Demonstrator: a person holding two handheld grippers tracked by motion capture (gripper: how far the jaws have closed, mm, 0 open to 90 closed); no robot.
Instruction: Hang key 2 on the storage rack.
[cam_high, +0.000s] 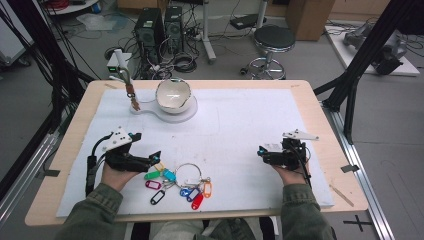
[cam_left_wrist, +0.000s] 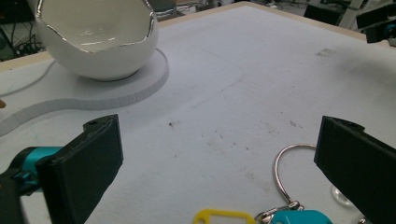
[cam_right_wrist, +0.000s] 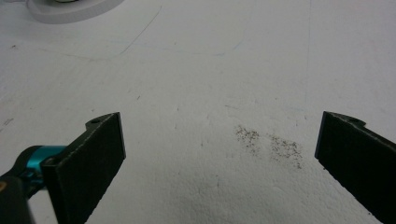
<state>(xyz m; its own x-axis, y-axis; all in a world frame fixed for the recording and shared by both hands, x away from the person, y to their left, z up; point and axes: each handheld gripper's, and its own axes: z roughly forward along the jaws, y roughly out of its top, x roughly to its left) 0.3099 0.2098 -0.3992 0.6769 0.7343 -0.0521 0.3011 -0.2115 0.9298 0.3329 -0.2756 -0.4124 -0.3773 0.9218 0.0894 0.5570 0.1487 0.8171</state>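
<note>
A metal key ring (cam_high: 187, 174) with several coloured tags (cam_high: 177, 186) lies on the white foam sheet (cam_high: 235, 120) near the front. My left gripper (cam_high: 146, 147) stands open just left of it, with nothing between its jaws. In the left gripper view the gripper (cam_left_wrist: 219, 137) looks over the ring (cam_left_wrist: 286, 161), a yellow tag (cam_left_wrist: 219, 217) and a teal tag (cam_left_wrist: 299, 218). My right gripper (cam_high: 270, 148) is held open at the right over bare foam. The right gripper view shows the gripper (cam_right_wrist: 219, 128) spread wide above dark specks (cam_right_wrist: 271, 142).
A white bowl (cam_high: 174, 94) with a broken rim sits on a white base (cam_high: 172, 112) at the back; the bowl (cam_left_wrist: 98, 42) is far left in the left gripper view. A small clamp stand (cam_high: 130, 90) rises beside it. Stool, computers and cables lie beyond the table.
</note>
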